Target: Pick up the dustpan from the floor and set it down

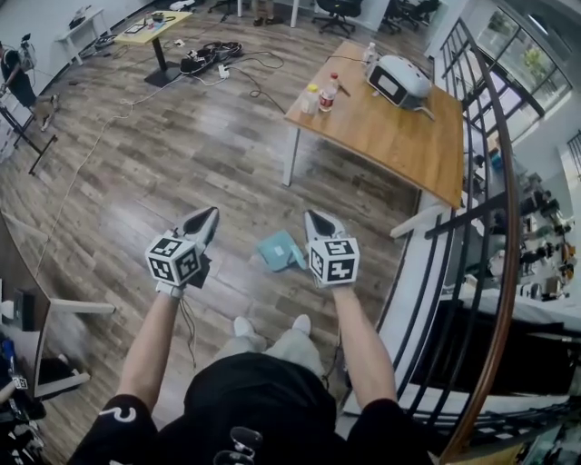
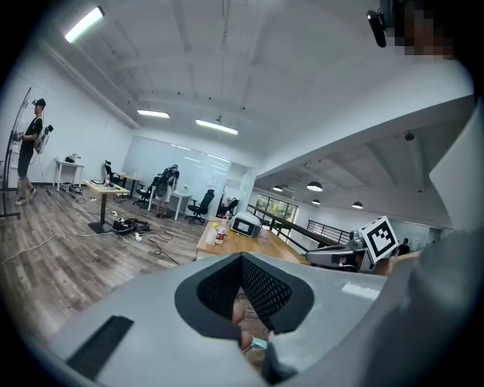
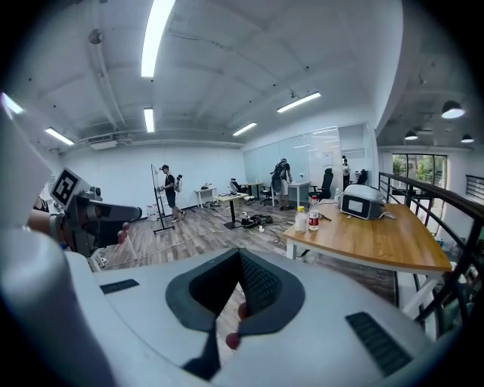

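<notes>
A small teal dustpan (image 1: pixel 278 250) lies on the wooden floor just ahead of the person's white shoes (image 1: pixel 270 324). It sits between the two grippers and nearer the right one. My left gripper (image 1: pixel 211 214) hovers to its left and touches nothing. Its jaws are closed together, with nothing between them (image 2: pixel 242 258). My right gripper (image 1: pixel 311 218) hangs just right of the dustpan, also shut and empty (image 3: pixel 240 254). Both point forward and slightly down over the floor. In the head view the right gripper's body hides the dustpan's right edge.
A wooden table (image 1: pixel 413 145) with bottles (image 1: pixel 320 94) and a white device (image 1: pixel 398 80) stands ahead to the right. A black railing (image 1: pixel 495 227) runs along the right side. Cables (image 1: pixel 213 59) and a small desk (image 1: pixel 156 27) lie farther off, and a person (image 1: pixel 16 77) stands far left.
</notes>
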The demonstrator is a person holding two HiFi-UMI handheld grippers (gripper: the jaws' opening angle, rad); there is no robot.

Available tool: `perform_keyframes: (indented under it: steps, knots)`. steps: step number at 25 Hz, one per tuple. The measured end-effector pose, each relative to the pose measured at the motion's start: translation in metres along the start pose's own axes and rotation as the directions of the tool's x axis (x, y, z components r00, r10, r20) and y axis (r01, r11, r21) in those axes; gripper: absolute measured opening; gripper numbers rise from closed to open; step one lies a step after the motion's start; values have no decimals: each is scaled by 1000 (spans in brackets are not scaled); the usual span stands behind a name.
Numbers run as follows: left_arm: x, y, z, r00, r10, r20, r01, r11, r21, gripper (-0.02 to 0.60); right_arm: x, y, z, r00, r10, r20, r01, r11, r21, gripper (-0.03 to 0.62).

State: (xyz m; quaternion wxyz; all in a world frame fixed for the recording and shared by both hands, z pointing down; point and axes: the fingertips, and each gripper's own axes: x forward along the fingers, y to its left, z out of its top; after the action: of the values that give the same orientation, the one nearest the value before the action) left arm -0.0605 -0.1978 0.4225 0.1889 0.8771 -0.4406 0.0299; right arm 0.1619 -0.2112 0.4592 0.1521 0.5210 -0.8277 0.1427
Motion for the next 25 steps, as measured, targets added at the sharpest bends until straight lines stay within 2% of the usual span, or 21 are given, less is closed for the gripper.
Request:
perform_keyframes:
  steps: [11,19,25]
  knots:
    - [5,26,-53,999,-16,-47,17,1000,10,-5,25,0,-51,999,-39,-20,39,998,38,-9]
    - [33,38,-98,998,-14,-57,14,1000,-4,-5,52,-18,-115,998,-28,-60,31,998,47,-9]
    - [54,33,-133,996,-50,-72,49,999,-12,-5,71,-28,-161,995,-11,-96,16,999,50,-9]
